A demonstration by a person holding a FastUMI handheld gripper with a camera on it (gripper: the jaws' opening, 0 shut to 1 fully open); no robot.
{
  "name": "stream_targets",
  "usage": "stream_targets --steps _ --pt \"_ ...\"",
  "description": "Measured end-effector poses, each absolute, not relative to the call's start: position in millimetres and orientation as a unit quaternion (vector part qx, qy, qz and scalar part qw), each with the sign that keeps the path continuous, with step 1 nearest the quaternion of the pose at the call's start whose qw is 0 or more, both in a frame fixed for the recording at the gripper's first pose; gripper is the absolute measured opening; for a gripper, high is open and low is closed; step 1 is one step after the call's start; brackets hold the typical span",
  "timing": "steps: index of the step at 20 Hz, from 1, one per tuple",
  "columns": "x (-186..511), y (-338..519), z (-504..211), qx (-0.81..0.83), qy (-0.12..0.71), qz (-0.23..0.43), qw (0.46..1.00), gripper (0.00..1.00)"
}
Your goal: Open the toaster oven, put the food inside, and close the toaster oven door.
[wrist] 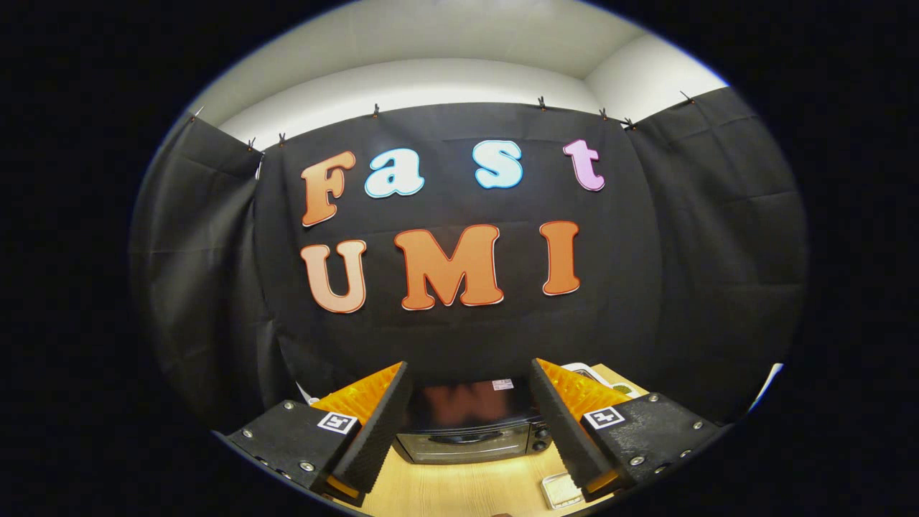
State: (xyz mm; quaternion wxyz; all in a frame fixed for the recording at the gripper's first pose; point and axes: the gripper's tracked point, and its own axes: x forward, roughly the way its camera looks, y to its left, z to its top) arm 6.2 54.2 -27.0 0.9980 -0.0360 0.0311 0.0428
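Lower left of frame: one finger [373, 424] of the claw [470, 424], w/ nothing touching it. The claw is spread wide open, empty. Lower centre, between the fingers & beyond them: toaster oven [470, 427] on the light wooden desk [459, 488]. Dark glossy top w/ a small label, glass door shut, dark handle bar across the door, knobs down its right side. Lower right: small pale object [560, 492] on the desk just beside the right finger; can't tell what it is.
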Motion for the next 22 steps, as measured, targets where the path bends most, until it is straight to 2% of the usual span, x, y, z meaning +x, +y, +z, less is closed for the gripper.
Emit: stream_targets --steps 13,17,22 --pt "45.1 62.4 -57.6 -0.06 0.018 0.043 0.997 0.98" --pt "88.7 57.8 -119.1 -0.079 0.025 0.051 0.995 0.99" --pt "133.7 60.9 -226.9 -0.1 0.114 0.064 0.986 0.99"
